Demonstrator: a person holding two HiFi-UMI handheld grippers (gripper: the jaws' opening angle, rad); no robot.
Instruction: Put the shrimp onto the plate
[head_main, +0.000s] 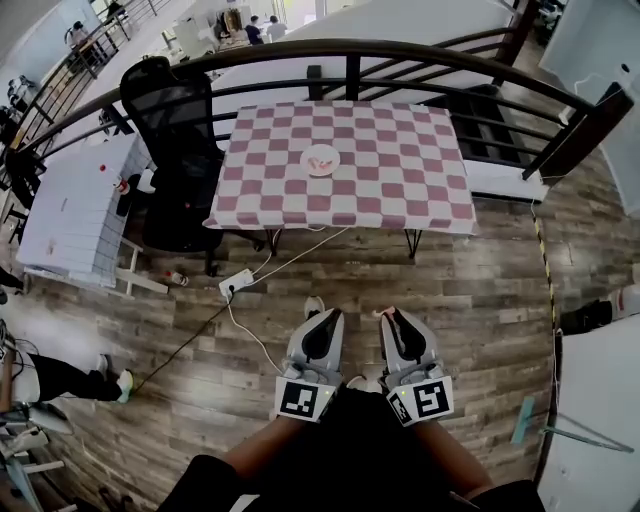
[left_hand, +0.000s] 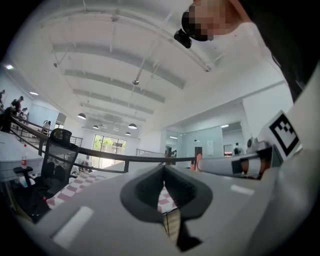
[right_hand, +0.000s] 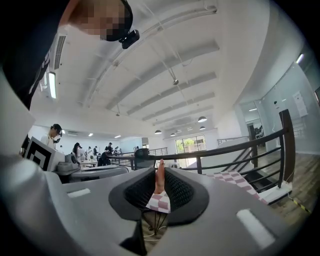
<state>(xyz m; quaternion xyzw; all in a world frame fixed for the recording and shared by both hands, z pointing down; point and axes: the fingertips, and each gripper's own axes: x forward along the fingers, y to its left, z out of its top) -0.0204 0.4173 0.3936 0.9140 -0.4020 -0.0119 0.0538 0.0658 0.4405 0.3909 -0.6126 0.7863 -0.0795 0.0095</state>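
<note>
Held level, the right gripper (head_main: 390, 318) pinches a shrimp (right_hand: 159, 177) between its part-closed jaws, its length running along them. The empty left gripper (head_main: 322, 315) is closed. The plate (head_main: 320, 160) waits on the checkered table (head_main: 400, 190), well ahead, slightly left.

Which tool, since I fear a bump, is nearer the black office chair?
Left. Both hang well back from the chair; the left tool on its side, the right tool farther right.
</note>
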